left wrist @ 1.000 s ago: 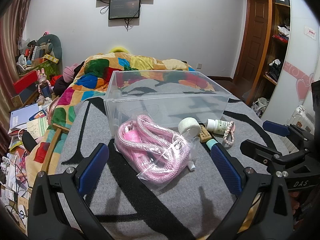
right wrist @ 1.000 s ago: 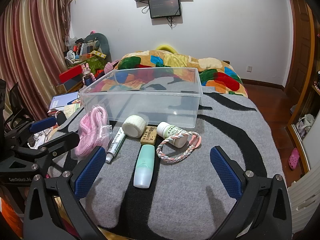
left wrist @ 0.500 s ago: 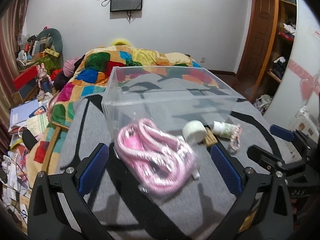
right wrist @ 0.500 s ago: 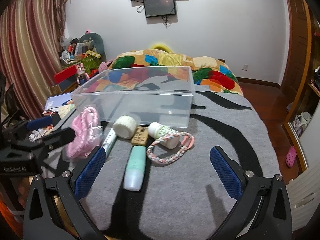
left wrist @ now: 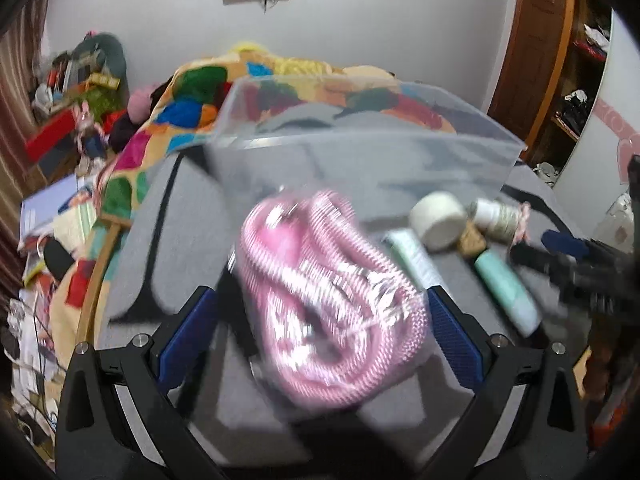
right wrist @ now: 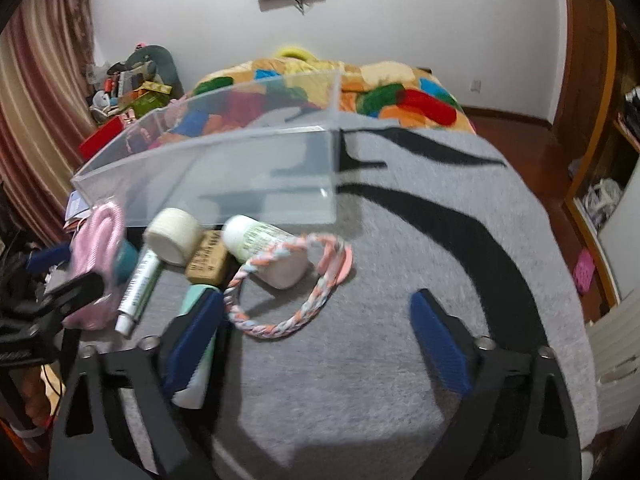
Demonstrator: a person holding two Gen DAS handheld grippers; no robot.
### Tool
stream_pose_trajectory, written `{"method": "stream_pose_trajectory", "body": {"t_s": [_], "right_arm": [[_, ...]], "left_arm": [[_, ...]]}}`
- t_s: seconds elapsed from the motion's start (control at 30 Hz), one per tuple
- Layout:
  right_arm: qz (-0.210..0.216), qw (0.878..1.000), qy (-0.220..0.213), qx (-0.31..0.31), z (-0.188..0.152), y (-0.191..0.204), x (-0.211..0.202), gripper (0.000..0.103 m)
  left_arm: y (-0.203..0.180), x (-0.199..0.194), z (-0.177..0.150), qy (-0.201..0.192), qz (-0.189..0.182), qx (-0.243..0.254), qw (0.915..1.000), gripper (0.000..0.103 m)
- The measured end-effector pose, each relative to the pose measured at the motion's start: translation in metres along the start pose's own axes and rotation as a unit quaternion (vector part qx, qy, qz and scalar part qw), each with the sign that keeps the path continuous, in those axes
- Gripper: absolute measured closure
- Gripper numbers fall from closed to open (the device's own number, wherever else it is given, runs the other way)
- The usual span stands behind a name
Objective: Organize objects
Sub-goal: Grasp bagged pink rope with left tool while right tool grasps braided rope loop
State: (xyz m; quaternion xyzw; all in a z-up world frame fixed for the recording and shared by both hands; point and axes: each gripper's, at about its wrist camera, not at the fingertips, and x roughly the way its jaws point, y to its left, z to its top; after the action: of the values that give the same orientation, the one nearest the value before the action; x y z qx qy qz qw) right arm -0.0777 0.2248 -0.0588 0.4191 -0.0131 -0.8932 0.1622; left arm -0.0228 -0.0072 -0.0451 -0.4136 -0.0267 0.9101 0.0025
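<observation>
A bagged pink rope (left wrist: 320, 280) lies on the grey blanket, blurred, between the open fingers of my left gripper (left wrist: 320, 336). Behind it stands a clear plastic bin (left wrist: 360, 152), which also shows in the right wrist view (right wrist: 224, 172). Beside the rope lie a white tape roll (right wrist: 174, 236), a white tube (right wrist: 140, 284), a brown eraser (right wrist: 208, 258), a white bottle (right wrist: 264, 248), a braided ring (right wrist: 296, 284) and a mint tube (right wrist: 196, 344). My right gripper (right wrist: 316, 344) is open over the braided ring, its left finger over the mint tube.
A patchwork quilt (right wrist: 360, 88) covers the bed behind the bin. Clutter fills the floor and shelves at the left (left wrist: 60, 128). A wooden door (left wrist: 532, 48) and shelves stand at the right. The blanket's edge drops off at the right (right wrist: 576, 320).
Both grippers have moved forward and down toward the objects. The pink rope now lies between the left fingers. The right gripper has come in over the braided ring and mint tube.
</observation>
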Motion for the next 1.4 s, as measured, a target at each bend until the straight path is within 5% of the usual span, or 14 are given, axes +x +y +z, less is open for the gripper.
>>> {"method": "stream_pose_trajectory", "body": {"t_s": [0.23,0.43,0.57,0.7,0.8,0.97,1.03,1.4], "right_arm": [[-0.013,1.0,0.003,-0.021,-0.009,-0.011,-0.006,0.048],[0.017,0.999,0.002,-0.04,-0.011,-0.009,-0.023,0.047],[0.007,1.0,-0.006,-0.025,0.003,-0.007,-0.02,0.035],[-0.002,1.0,0.018,-0.023,0.015,-0.006,0.003,0.035],[-0.009,0.999,0.026,-0.035,0.014,-0.006,0.015,0.049],[0.0,0.999,0.007,-0.048,0.008,-0.004,0.009,0.085],[-0.003,0.999,0.002,-0.048,0.006,-0.004,0.005,0.093],[-0.005,0.998,-0.046,-0.05,-0.003,-0.004,-0.039,0.097]], "left_arm": [[0.034,-0.014,-0.023,0.016,-0.021,-0.017,0.9995,0.0],[0.023,-0.029,-0.005,-0.012,-0.034,0.01,0.9993,0.0],[0.018,-0.002,0.008,0.016,-0.026,0.031,0.9991,0.0],[0.024,0.027,0.009,0.054,-0.035,0.027,0.9976,0.0],[0.024,0.025,0.006,0.037,-0.045,0.032,0.9978,0.002],[0.022,0.018,0.0,0.009,-0.035,0.041,0.9985,0.035],[0.023,0.013,-0.003,0.004,-0.036,0.037,0.9987,0.038],[0.043,-0.025,-0.013,-0.032,-0.024,-0.003,0.9992,0.042]]}}
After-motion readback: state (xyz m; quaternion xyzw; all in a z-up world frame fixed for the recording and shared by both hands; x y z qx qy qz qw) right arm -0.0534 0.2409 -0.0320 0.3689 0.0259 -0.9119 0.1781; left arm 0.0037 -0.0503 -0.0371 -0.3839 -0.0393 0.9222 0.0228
